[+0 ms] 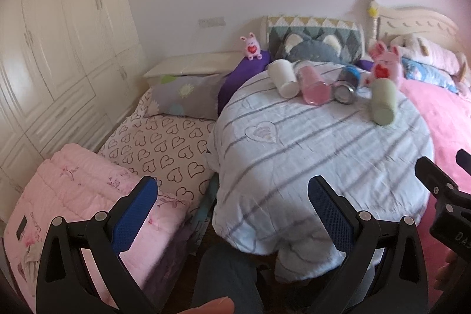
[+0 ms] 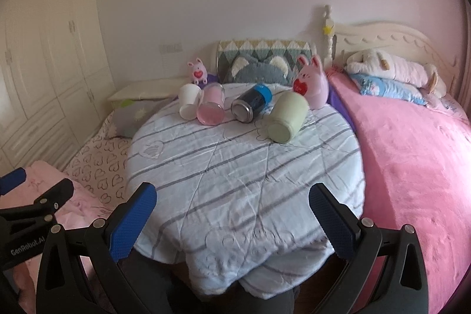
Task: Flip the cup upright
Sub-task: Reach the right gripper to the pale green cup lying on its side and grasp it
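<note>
One marking reads in full: "GenRobot.AI", in pale letters on the black body of the left hand-held gripper (image 2: 26,228), at 9 o'clock in the right wrist view. In the left wrist view, the right hand-held gripper (image 1: 450,214) at 3 o'clock bears cut-off letters, seemingly "DAS". Print on the folded pink quilt (image 1: 73,196) at 8 o'clock cannot be read.

Soft, dim daylight with a pinkish cast; fisheye edges curve and darken, left view slightly blurred.

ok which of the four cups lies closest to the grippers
The pale green cup, rightmost in the row beside the big pink bunny. It lies forward of the white, pink and dark blue-banded cups.
</note>
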